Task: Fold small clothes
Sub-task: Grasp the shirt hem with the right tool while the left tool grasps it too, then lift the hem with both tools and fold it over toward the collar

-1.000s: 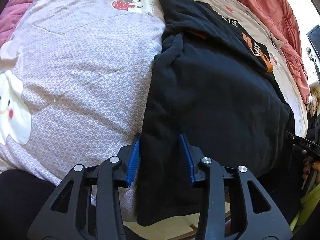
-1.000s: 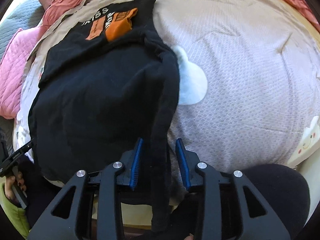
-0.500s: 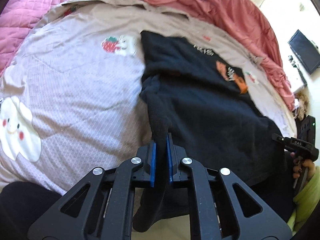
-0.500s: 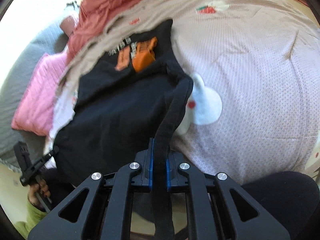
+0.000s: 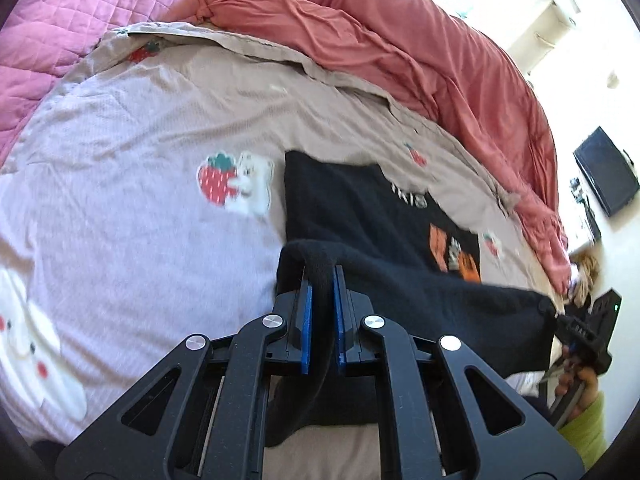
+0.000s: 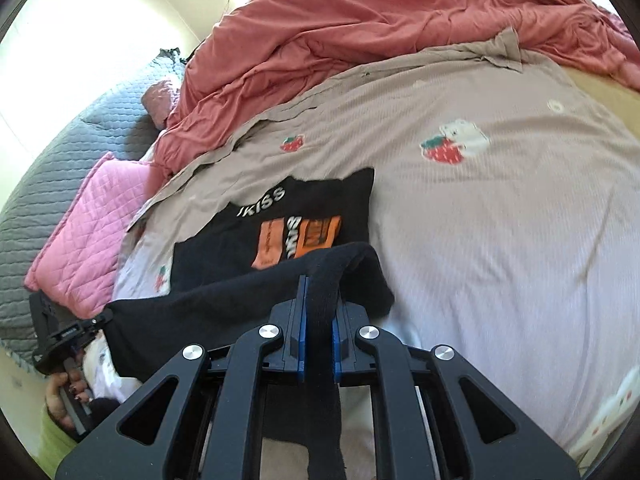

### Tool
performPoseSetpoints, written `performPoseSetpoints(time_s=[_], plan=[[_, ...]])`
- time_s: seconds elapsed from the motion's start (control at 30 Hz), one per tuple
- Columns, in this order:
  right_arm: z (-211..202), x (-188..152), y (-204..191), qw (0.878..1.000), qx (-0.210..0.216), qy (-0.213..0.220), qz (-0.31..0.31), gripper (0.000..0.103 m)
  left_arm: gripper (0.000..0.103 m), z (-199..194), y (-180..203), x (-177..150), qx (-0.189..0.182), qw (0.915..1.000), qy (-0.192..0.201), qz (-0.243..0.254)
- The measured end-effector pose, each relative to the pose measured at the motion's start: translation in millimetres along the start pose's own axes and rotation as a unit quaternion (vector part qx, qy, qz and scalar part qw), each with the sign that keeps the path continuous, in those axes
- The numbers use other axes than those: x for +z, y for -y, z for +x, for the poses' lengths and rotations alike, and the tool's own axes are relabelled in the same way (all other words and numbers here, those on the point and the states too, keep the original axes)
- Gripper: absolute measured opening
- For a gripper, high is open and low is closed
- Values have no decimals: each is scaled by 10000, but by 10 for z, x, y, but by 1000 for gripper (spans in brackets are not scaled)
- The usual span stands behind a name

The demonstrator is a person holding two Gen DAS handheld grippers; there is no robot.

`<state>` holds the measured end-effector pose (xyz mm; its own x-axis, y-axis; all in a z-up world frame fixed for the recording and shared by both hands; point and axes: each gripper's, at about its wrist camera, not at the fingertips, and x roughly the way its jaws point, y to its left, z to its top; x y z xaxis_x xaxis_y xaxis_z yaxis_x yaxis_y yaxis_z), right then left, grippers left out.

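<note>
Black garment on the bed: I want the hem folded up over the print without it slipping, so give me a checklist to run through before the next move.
1. Left gripper shut on the black garment: ok.
2. Right gripper shut on the other end of the hem: ok.
3. Hem stretched between the two grips, no deep sag: ok.
4. Far half with the orange print lying flat on the bedsheet: ok.
5. Landing area clear of the red blanket: ok.
6. Both layers of the fabric caught in each grip: cannot tell.
</note>
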<state>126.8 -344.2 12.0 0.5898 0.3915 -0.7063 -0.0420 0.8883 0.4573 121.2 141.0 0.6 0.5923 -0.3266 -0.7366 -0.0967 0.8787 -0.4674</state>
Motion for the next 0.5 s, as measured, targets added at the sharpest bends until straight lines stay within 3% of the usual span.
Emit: performPoseSetpoints(time_s=[0.2,0.37,0.43,0.5], plan=[[474,200,81,9989,-429,-176,14,8,4,420,-103,232,129,9994,-24,-328],[819,169,199,9959,-782,-442,96,11,5,700,-317,178,144,9984,-140,-532],[902,137,253,9944,-936,-489,103,20,9,766,-379,160,161,9986,-213,-454],[901,127,290,9935,-1031,-463,139,36,14,771,-398,183,157,9988,-232,-406]])
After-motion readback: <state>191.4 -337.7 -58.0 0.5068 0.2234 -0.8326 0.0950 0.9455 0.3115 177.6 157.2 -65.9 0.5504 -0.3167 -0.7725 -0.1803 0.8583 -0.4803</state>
